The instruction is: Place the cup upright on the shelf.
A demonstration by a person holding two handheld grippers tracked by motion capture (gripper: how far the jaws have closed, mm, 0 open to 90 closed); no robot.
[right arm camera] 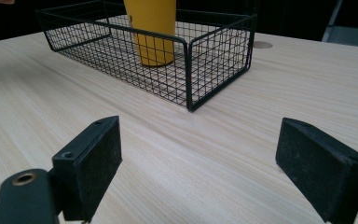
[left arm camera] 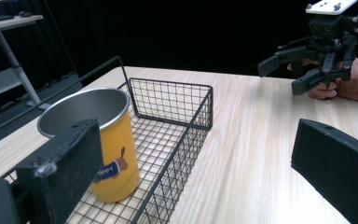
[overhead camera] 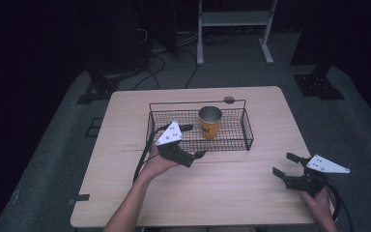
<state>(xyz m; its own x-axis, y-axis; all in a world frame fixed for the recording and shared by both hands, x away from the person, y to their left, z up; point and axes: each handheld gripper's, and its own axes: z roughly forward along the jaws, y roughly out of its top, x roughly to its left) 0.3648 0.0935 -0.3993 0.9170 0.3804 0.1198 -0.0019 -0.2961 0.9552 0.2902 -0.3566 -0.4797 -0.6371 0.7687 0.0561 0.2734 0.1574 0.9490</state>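
Left hand-held gripper (overhead camera: pixel 192 141): jaws wide, straddling wire basket (overhead camera: pixel 241 126) wall beside yellow metal cup (overhead camera: pixel 209 123). Right hand-held gripper (overhead camera: pixel 286 164): wide, over pale wood-grain surface (overhead camera: pixel 222 193).

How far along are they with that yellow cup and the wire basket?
The yellow metal cup already stands upright inside the black wire basket. Nothing is held: the left gripper hovers open at the basket's near-left corner, the right gripper open over bare wooden table. What remains isn't clear.
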